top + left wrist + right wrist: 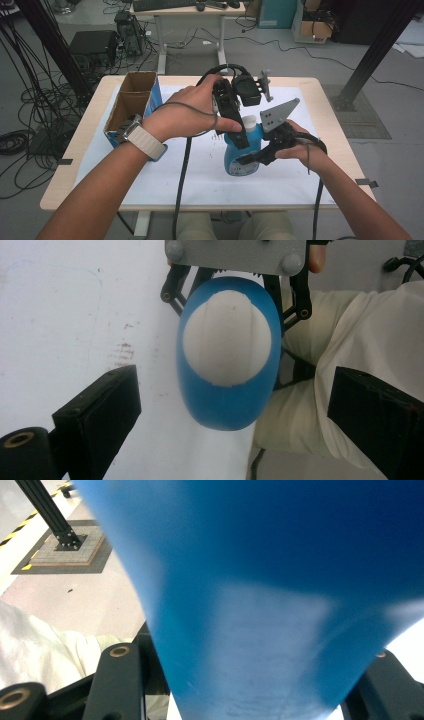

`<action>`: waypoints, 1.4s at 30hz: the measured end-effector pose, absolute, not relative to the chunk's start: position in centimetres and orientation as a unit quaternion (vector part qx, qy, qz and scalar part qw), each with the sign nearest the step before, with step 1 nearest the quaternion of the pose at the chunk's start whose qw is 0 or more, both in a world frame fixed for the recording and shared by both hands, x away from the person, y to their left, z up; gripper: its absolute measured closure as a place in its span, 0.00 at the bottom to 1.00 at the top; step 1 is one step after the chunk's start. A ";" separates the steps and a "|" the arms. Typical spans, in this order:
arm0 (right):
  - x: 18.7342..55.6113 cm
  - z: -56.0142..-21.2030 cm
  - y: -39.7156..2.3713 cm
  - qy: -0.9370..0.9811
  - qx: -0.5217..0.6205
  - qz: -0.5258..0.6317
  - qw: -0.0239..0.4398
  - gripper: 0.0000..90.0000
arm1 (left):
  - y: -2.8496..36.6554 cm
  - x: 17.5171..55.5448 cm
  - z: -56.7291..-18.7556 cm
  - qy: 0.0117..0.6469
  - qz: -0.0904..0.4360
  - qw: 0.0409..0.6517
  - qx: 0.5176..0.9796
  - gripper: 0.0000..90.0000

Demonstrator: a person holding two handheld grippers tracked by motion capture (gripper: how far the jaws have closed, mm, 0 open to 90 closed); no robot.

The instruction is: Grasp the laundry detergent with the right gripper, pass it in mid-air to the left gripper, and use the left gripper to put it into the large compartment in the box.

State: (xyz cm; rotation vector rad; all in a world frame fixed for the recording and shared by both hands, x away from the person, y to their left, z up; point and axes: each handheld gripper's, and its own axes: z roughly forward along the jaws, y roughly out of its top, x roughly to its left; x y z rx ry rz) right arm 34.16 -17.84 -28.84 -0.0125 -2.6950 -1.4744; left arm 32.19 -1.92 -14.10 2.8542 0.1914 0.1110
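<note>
The blue bottle (243,152) stands upright on the white sheet (200,180) that covers the worktop (75,150), just on the person's side of the sheet's middle, and everything here groups around it. The right gripper (250,157) comes in from the bottle's right and has its jaws clenched on the lower body of the bottle; in the right gripper view the blue wall (260,605) sits wedged between the two black jaws, pressed on both sides. Directly above the bottle hangs the left gripper (240,132), pointing down at the white cap (248,120). In the left gripper view the white cap (227,337) and the blue shoulders show from straight above, and the left gripper's black jaws stand wide apart, one on each side of the bottle and clear of it, so they are released and grasp nothing. Beyond the bottle in that same view, the right gripper's grey plate (235,255) and black linkage hug the bottle's far side. Well to the left of the bottle, at the sheet's edge, an open cardboard box (131,102) with a blue side stands on the worktop.
</note>
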 end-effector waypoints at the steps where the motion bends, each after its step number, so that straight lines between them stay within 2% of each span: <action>1: 34.2 -28.9 -17.8 -0.877 -0.005 -0.479 0.034 0.48 | -1.9 32.2 -14.1 0.067 0.038 0.139 0.987 0.08; 42: 34.3 -29.0 -17.8 -0.878 -0.009 -0.477 0.037 0.48 | -1.9 32.2 -14.1 0.065 0.040 0.141 0.987 0.08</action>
